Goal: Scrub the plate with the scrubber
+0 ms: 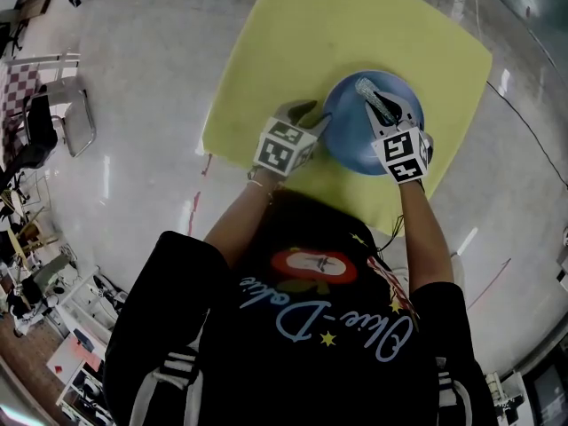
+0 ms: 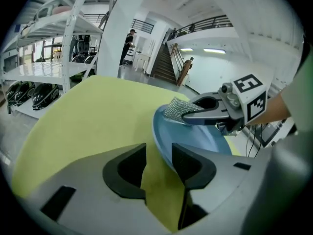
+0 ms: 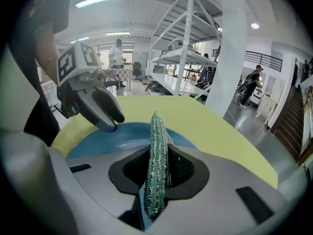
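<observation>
A blue plate (image 1: 353, 140) lies on the yellow table (image 1: 337, 25), close to its near edge. My right gripper (image 1: 380, 105) reaches over the plate from the right and is shut on a silvery-green mesh scrubber (image 3: 156, 155), which stands on edge between its jaws above the plate (image 3: 110, 138). The scrubber (image 2: 175, 110) pokes out past the fingertips over the plate's far rim. My left gripper (image 1: 316, 119) sits at the plate's left rim with its jaws open. The plate (image 2: 193, 136) runs just beside its right jaw, and only yellow tabletop shows in the gap.
Grey polished floor surrounds the table. A metal chair (image 1: 73, 118) stands at the far left, and red tape marks (image 1: 193, 211) lie on the floor by the table's left corner. White shelving racks (image 2: 54, 58) and people stand in the background.
</observation>
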